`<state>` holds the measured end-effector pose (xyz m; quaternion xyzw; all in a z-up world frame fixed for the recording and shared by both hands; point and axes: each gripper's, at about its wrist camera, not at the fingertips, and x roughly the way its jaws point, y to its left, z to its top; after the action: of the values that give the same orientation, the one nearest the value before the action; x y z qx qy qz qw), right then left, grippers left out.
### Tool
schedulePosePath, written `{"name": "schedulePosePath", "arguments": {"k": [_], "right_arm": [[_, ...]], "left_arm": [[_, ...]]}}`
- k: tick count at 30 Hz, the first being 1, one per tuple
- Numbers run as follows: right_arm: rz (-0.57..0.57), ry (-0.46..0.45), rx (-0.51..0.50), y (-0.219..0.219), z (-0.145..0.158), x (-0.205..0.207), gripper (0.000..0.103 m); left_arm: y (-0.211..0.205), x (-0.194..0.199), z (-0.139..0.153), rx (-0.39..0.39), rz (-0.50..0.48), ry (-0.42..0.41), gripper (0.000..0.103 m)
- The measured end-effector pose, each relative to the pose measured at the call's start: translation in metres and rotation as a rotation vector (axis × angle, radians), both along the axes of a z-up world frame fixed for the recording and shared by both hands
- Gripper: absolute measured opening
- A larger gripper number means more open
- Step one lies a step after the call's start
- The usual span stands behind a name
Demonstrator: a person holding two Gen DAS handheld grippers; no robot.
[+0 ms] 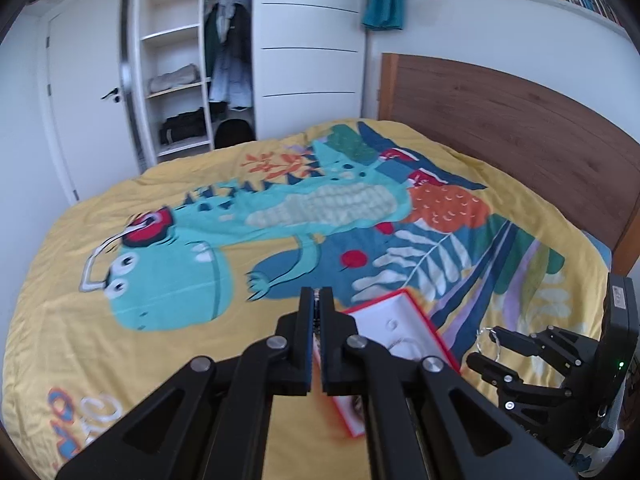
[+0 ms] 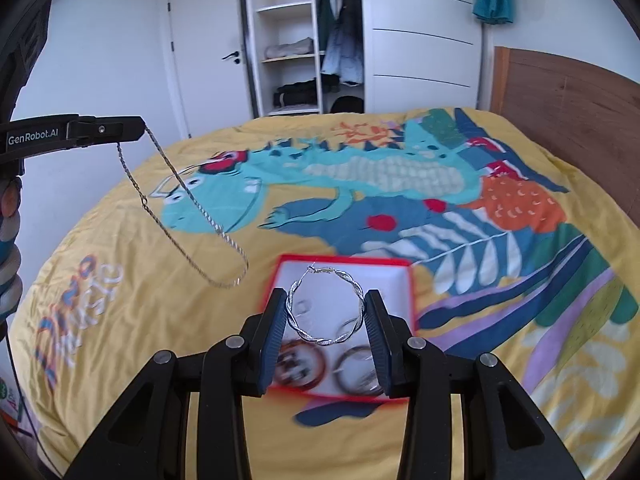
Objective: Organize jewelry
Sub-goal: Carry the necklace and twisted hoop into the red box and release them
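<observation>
Two grippers: both raised above the bed, each holding one piece.
Left gripper [image 1: 319, 294]: fingers closed to a thin slit on a silver chain necklace [image 2: 188, 196]; seen from the right wrist, the chain hangs from the fingertips in a long loop toward 5 o'clock, its low end over the yellow duvet [image 2: 132, 320], at 9 o'clock of the box.
Right gripper [image 2: 326, 316]: fingers partly open, pads pressed on either side of a twisted silver hoop earring [image 2: 326, 306]; clasp at 12 o'clock.
Jewelry box [image 2: 344, 262]: red rim, white lining, lying on the duvet directly below the hoop.
Box contents: two brownish rings [image 2: 298, 364] at the 6 o'clock edge, blurred.
Headboard [image 2: 568, 88]: wood, 2 o'clock.
</observation>
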<state>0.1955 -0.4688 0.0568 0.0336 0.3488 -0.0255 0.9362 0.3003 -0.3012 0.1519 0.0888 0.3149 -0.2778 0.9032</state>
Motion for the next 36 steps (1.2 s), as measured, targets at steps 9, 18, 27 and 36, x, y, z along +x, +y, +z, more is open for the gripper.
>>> {"name": "schedulePosePath", "arguments": {"k": [9,18,27,36], "right_arm": [[-0.014,0.02,0.025,-0.049,-0.037,0.055,0.039],[-0.018,0.123,0.072,-0.063,-0.115,0.101,0.039],[0.006,0.225,0.076,-0.055,-0.162,0.123,0.039],[-0.003,0.286,0.038,-0.052,-0.182,0.134,0.039]], "left_arm": [[-0.091,0.046,-0.066,0.1,-0.057,0.045,0.002],[-0.098,0.071,-0.167,0.167,-0.056,0.187,0.002],[-0.086,0.066,-0.233,0.162,-0.07,0.327,0.002],[-0.082,0.062,-0.256,0.153,-0.057,0.385,0.004]]}}
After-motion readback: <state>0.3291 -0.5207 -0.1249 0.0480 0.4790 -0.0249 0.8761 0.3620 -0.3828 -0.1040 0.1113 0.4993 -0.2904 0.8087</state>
